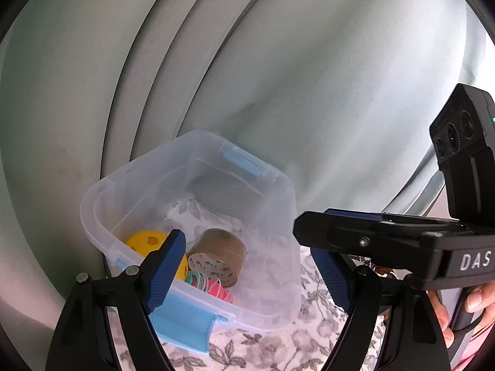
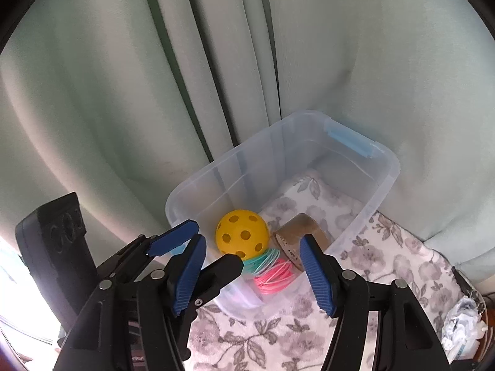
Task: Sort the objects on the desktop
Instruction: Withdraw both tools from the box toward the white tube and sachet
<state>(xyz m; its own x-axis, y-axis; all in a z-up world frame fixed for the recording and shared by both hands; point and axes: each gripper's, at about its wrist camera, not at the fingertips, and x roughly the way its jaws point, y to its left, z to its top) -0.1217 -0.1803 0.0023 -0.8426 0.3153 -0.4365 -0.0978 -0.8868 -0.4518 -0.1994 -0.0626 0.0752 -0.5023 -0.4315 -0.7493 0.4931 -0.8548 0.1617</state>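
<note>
Both claws empty, jaws apart, held above bin [image 2: 383, 167]: left claw [image 1: 250, 272], right claw [image 2: 250, 275].

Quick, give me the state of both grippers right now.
Left gripper: open, holding nothing, in front of the clear bin.
Right gripper: open, holding nothing, fingers spread in front of the bin.

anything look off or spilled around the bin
Nothing stands out. The yellow ball, tape roll and rubber bands all lie inside the clear bin, which sits upright on the floral cloth. Nothing spilled.
</note>
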